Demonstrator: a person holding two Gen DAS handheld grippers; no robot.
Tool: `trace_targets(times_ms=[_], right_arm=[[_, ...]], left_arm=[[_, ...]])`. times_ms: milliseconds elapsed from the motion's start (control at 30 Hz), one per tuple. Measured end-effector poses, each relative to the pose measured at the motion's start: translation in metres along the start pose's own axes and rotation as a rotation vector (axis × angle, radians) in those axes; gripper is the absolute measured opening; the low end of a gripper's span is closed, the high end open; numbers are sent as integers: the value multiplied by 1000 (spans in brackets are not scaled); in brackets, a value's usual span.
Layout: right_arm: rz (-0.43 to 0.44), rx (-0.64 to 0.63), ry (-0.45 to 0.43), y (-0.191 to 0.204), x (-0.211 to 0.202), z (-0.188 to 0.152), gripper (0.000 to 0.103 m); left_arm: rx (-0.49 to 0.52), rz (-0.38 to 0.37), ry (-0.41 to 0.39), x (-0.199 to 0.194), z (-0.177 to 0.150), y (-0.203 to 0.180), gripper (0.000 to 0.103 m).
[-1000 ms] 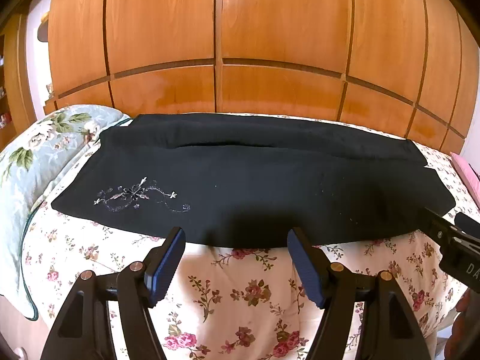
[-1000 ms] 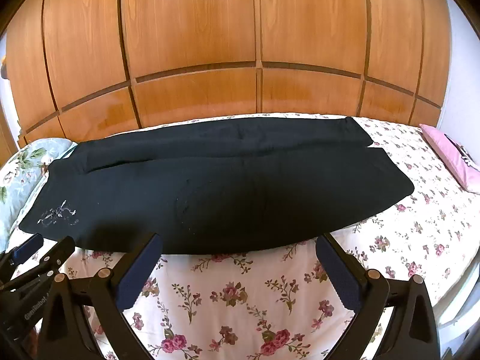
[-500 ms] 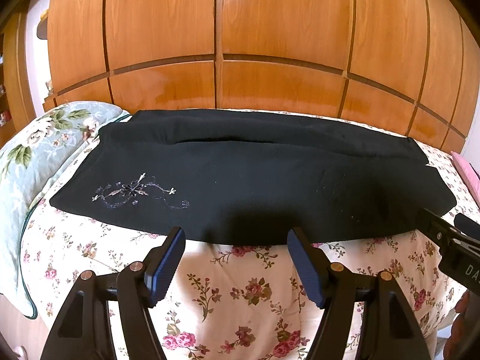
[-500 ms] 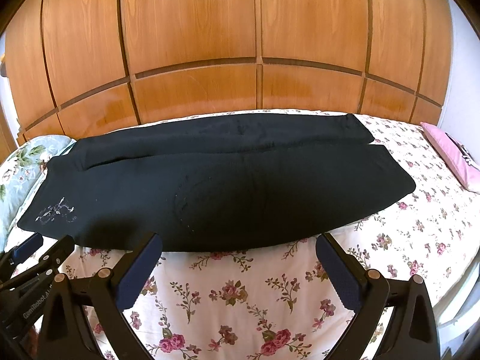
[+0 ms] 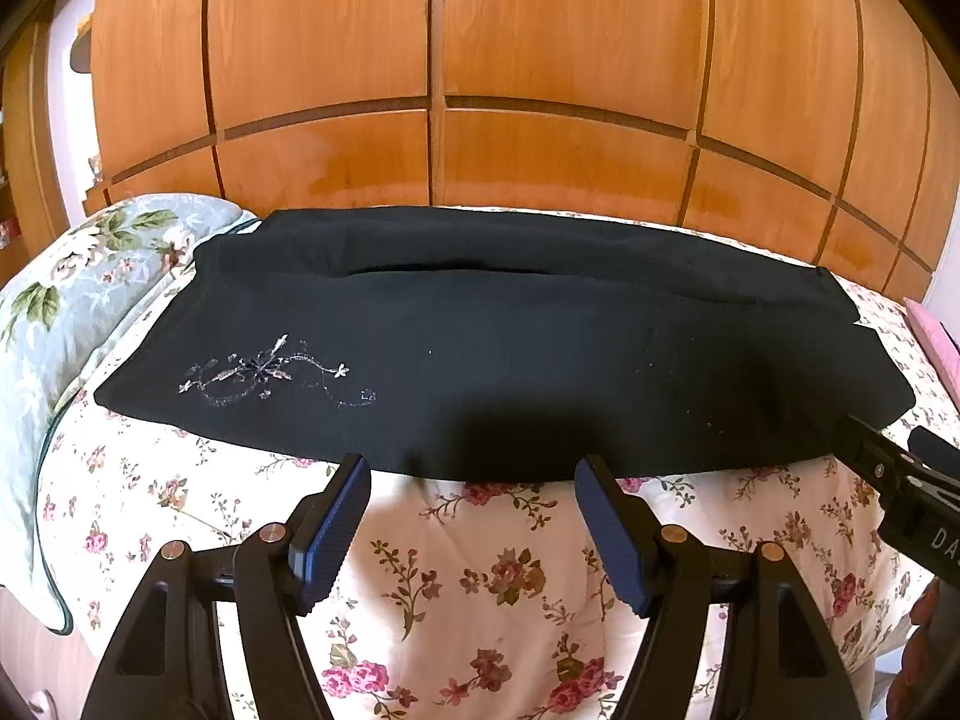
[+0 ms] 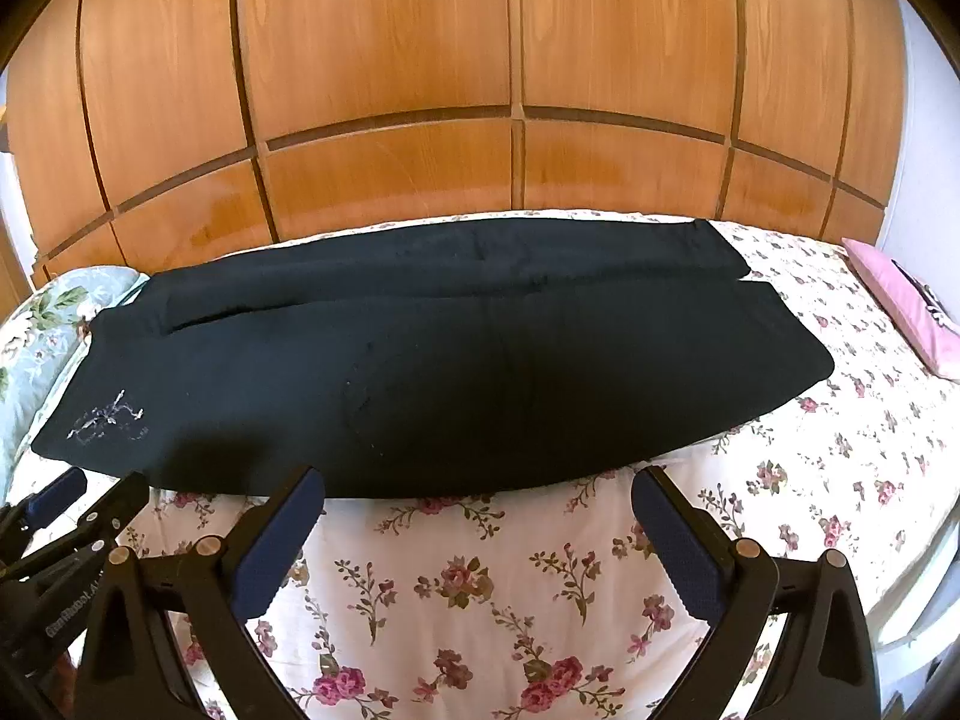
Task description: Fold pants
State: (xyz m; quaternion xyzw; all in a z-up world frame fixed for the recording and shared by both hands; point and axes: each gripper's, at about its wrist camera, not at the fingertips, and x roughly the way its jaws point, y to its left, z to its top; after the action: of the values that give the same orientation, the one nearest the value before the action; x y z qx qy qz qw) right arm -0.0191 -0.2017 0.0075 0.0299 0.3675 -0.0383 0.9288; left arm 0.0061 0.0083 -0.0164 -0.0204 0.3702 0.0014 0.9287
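Pants [image 5: 480, 348] lie flat across the bed [image 5: 480, 570], unfolded; both the left gripper [image 5: 471, 483] and right gripper [image 6: 477, 495] hover with jaws apart, empty. Next, I judge, each must grasp the near edge.

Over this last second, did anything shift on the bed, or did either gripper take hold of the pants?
Nothing visibly changed. The black pants lie flat across the floral bedspread as before, embroidery toward the pillow end. The left gripper and the right gripper stay open and empty, hovering short of the near edge of the pants, touching nothing.
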Motion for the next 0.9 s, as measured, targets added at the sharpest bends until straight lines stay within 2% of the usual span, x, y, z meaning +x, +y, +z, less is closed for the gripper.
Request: trace_targets(times_ms=[667, 767, 900], right_arm=[[-9, 7, 17, -2, 6, -3, 103], [9, 36, 32, -8, 10, -4, 103], [85, 106, 75, -23, 19, -6, 103]], left_arm=[[-21, -2, 37, 11, -2, 6, 72], [-44, -21, 60, 16, -2, 12, 72], [-101, -119, 118, 28, -4, 26, 72]])
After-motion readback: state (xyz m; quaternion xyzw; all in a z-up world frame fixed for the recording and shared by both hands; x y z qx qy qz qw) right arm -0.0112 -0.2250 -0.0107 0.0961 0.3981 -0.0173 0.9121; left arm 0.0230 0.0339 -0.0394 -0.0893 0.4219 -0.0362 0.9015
